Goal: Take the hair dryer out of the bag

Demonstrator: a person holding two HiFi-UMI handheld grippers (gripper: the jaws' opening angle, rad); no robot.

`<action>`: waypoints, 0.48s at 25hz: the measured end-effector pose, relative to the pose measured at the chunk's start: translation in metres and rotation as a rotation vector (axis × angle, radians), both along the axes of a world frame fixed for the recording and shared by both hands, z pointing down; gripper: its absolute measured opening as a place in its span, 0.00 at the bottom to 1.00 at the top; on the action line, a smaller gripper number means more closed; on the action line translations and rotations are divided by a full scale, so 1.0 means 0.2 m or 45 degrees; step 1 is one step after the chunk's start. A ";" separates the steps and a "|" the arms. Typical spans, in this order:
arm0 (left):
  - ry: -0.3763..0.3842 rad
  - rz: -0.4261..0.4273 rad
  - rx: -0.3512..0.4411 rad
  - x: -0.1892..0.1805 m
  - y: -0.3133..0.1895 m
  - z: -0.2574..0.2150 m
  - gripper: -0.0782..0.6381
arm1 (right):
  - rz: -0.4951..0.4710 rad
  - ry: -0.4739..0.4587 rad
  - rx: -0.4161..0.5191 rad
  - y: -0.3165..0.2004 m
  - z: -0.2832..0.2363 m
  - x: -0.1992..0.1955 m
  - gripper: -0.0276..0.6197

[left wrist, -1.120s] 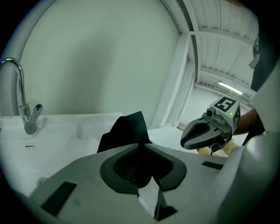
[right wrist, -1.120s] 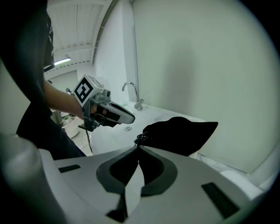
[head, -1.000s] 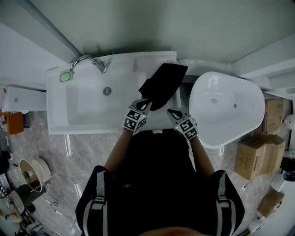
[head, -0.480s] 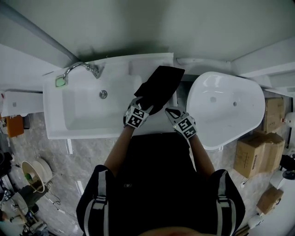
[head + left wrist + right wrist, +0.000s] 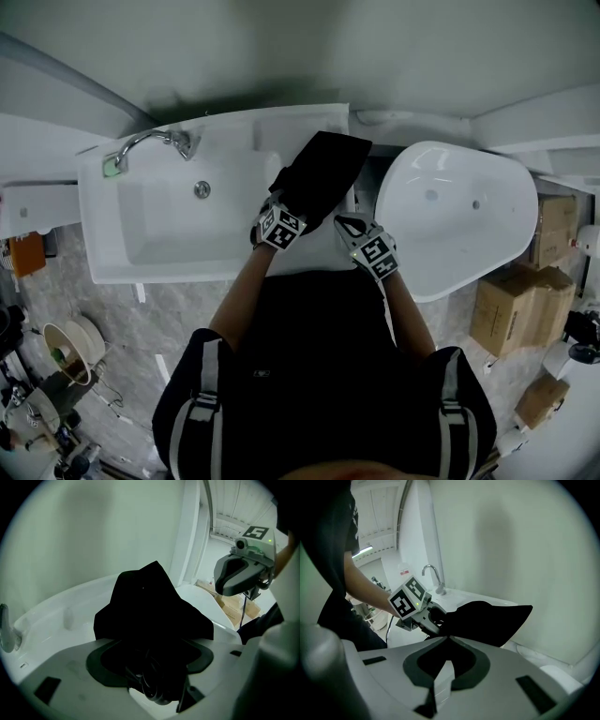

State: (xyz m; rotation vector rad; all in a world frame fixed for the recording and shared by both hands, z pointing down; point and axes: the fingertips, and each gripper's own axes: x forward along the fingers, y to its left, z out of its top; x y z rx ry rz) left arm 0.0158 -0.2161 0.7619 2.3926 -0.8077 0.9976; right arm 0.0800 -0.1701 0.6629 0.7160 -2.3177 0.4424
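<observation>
Our left gripper (image 5: pixel 150 665) has its jaws spread wide, having just been opening, and the mouth of the black bag (image 5: pixel 150 606) sits between them with neither pad pressing on it. Low in that gap, nearest the gripper, we see a dark rounded shape with what looks like a looped cord. We take it for the hair dryer (image 5: pixel 153 691), still inside the bag, though it is too dark to be sure. Just to the right of the left gripper, our right gripper (image 5: pixel 446 638) has its jaws together and appears to pinch the near edge of the bag, so the fabric rises away from its tips. Beyond both grippers the bag lies on the sink (image 5: pixel 122 253) ledge, with the basin and faucet (image 5: pixel 155 141) off to the left gripper's left and the bathtub (image 5: pixel 459 272) to the right gripper's right. We judge that we are at the reach-in step: the bag is anchored and nothing has been drawn out. The next move calls for easing the left gripper deeper into the mouth. It should then close on the dryer's body rather than on the cord or loose fabric, while the right gripper holds the bag back.
</observation>
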 end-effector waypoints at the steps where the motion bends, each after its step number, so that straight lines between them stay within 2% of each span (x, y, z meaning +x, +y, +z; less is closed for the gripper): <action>1: -0.002 0.010 -0.008 0.01 -0.01 0.01 0.49 | 0.003 -0.004 -0.001 -0.01 0.00 0.00 0.14; 8: -0.052 0.094 -0.032 0.10 -0.11 0.07 0.48 | -0.004 -0.008 -0.023 -0.02 0.02 -0.01 0.14; 12: -0.082 0.108 -0.031 0.12 -0.11 0.10 0.48 | 0.012 -0.014 -0.038 -0.02 0.05 0.02 0.14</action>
